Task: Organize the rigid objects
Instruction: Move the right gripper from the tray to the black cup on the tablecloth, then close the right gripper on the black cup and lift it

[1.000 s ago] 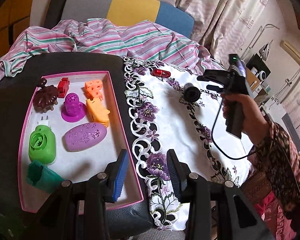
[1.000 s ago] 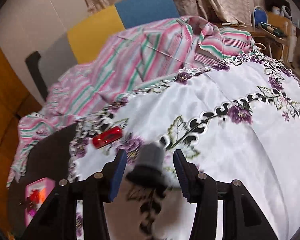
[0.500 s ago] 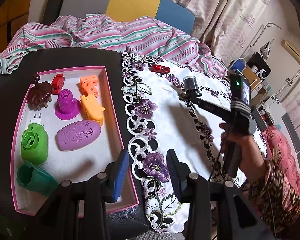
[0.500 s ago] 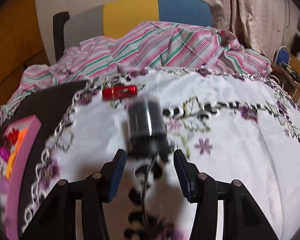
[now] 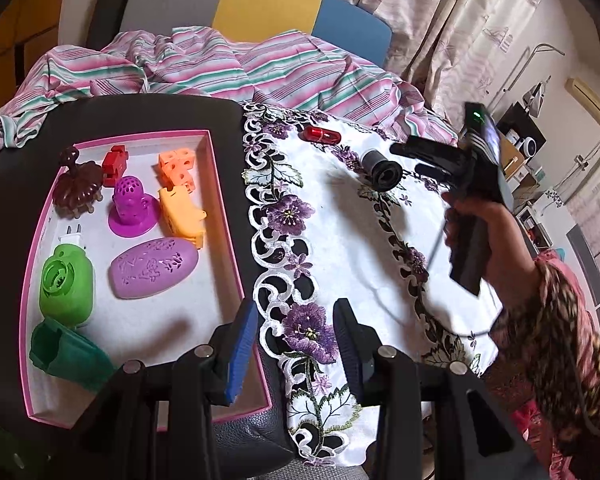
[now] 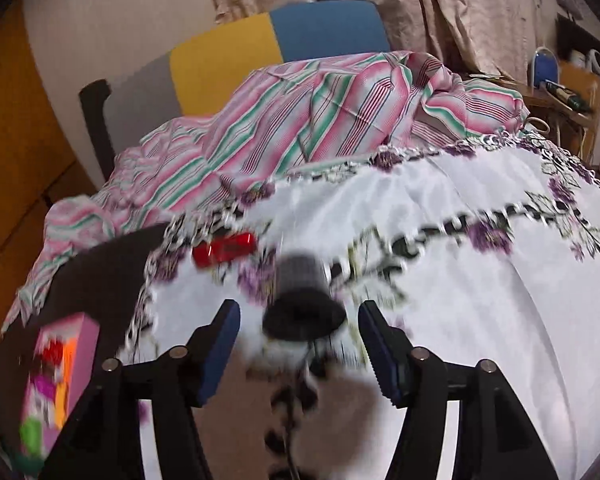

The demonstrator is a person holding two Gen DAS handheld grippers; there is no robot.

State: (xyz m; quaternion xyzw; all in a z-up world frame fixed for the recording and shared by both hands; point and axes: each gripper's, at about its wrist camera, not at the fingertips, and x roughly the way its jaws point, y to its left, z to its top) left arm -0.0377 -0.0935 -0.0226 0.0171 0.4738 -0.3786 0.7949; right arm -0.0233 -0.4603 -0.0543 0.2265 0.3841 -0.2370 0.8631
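Observation:
A black cylinder with a flared end (image 5: 381,169) lies on the white embroidered cloth (image 5: 340,232); it also shows blurred in the right wrist view (image 6: 302,300). My right gripper (image 6: 298,344) is open, its fingers on either side of the cylinder and apart from it; it shows in the left wrist view (image 5: 410,158) too. A red capsule-shaped piece (image 5: 322,135) lies farther back on the cloth (image 6: 224,249). My left gripper (image 5: 296,344) is open and empty, above the right edge of the pink-rimmed tray (image 5: 224,208).
The tray holds several plastic pieces: a purple oval (image 5: 154,268), a green plug-in (image 5: 66,282), orange blocks (image 5: 178,196), a magenta dome (image 5: 132,208), a brown piece (image 5: 78,186). A striped cloth (image 5: 220,68) lies behind, on a black seat (image 5: 140,116).
The right gripper swung about and now stands lower beside the black cylinder, jaws wider. The cylinder now lies on the cloth between the fingers. The left gripper has barely moved.

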